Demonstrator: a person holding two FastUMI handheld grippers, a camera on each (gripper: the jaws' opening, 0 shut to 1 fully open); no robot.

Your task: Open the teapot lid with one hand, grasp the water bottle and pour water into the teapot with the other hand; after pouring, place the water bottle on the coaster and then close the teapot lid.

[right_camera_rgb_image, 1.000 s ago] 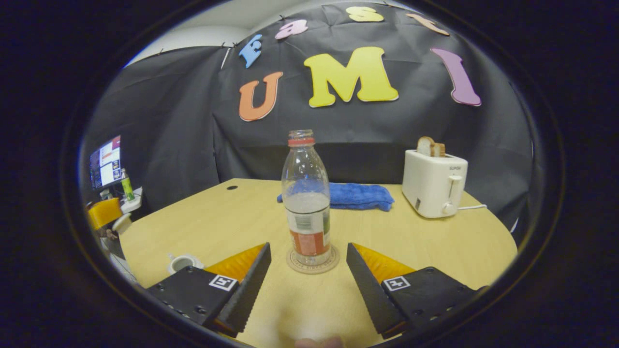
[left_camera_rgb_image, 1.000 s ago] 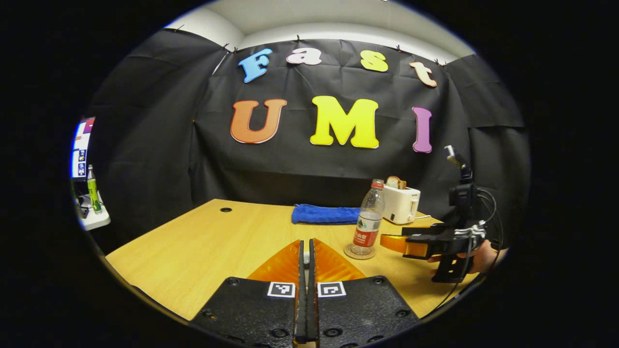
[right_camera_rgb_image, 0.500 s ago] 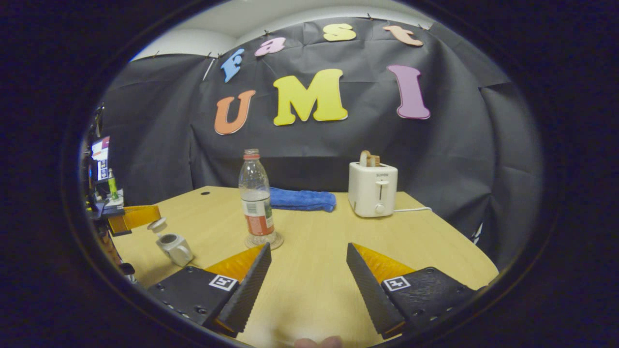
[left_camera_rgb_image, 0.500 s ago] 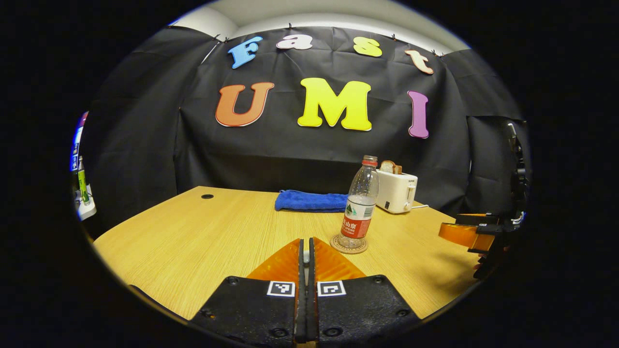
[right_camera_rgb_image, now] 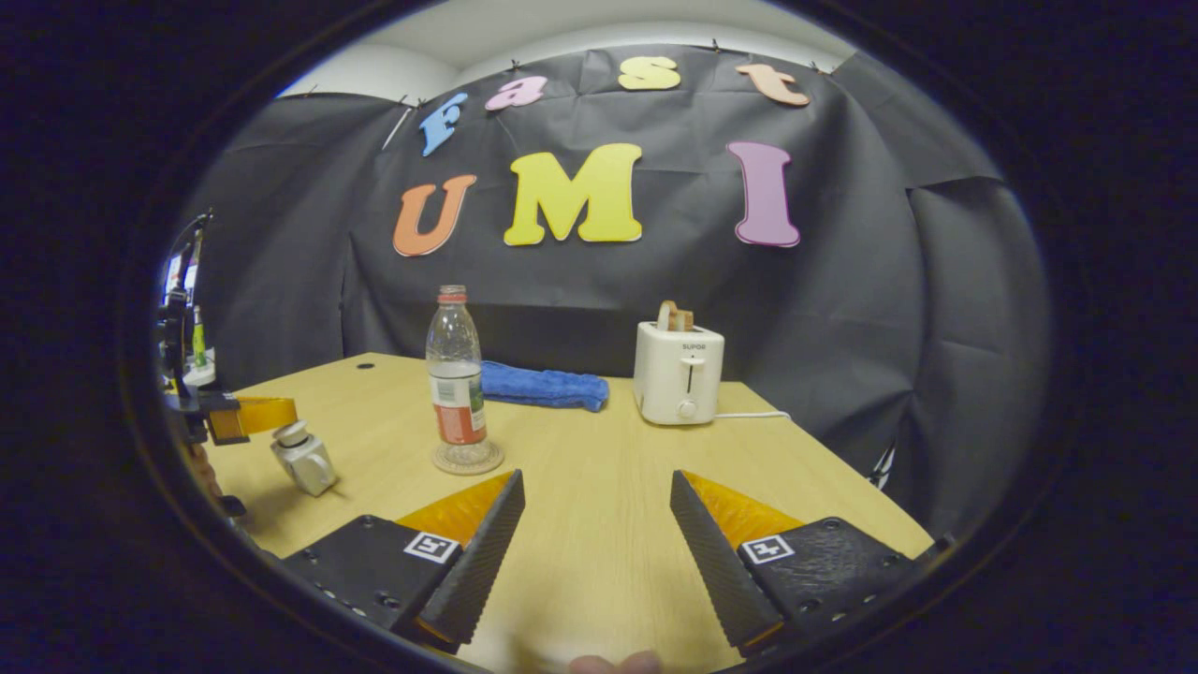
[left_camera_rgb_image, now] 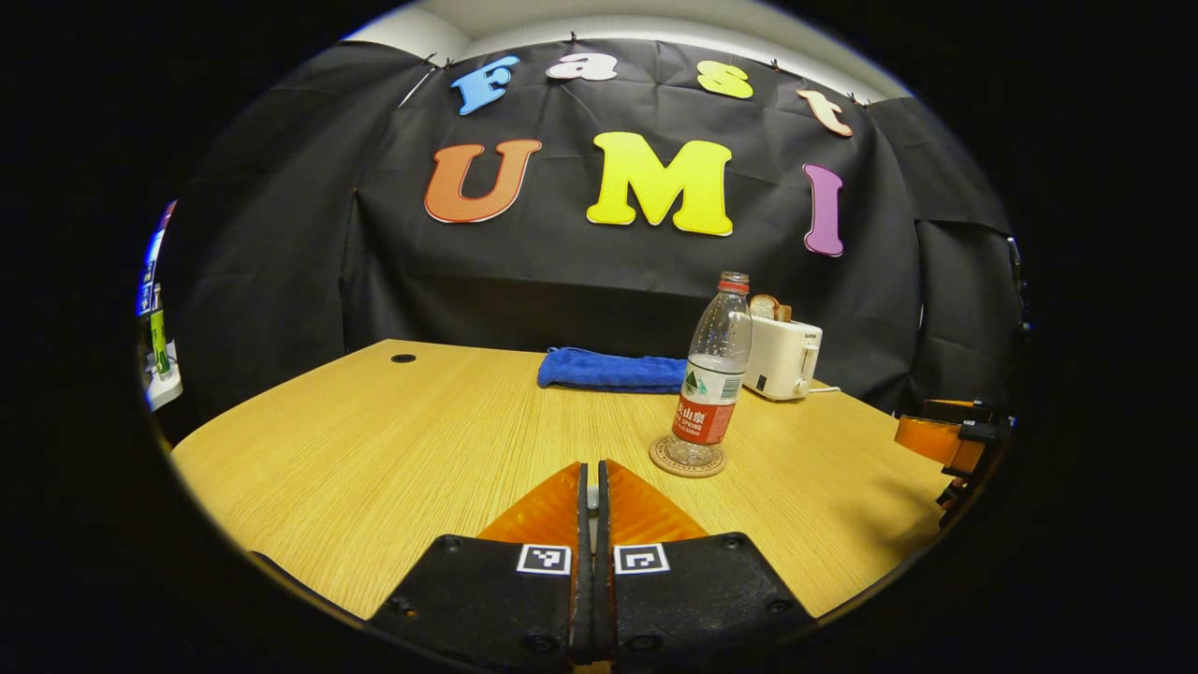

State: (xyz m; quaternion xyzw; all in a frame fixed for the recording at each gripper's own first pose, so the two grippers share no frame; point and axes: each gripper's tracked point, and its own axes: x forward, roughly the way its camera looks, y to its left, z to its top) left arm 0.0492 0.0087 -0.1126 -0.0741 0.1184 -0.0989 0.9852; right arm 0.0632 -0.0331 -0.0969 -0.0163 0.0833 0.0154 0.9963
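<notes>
A water bottle point(right_camera_rgb_image: 455, 374) stands upright on its coaster point(right_camera_rgb_image: 466, 459) near the middle of the worktop point(right_camera_rgb_image: 599, 496), its neck uncapped and water reaching partway up, while a small pale teapot point(right_camera_rgb_image: 301, 459) sits at the worktop's left edge in the right gripper view. The left gripper point(left_camera_rgb_image: 590, 487), jaws pressed together on a small pale piece that appears to be the lid's knob, is seen from the right gripper view just above the teapot. The right gripper point(right_camera_rgb_image: 596, 510) hangs clear of the bottle with jaws spread and empty. With the bottle parked, the closing of the lid looks to be the step in hand: the lid should come down level and centred over the opening, settling fully before the jaws part, so the light pot is not tipped or dragged.
</notes>
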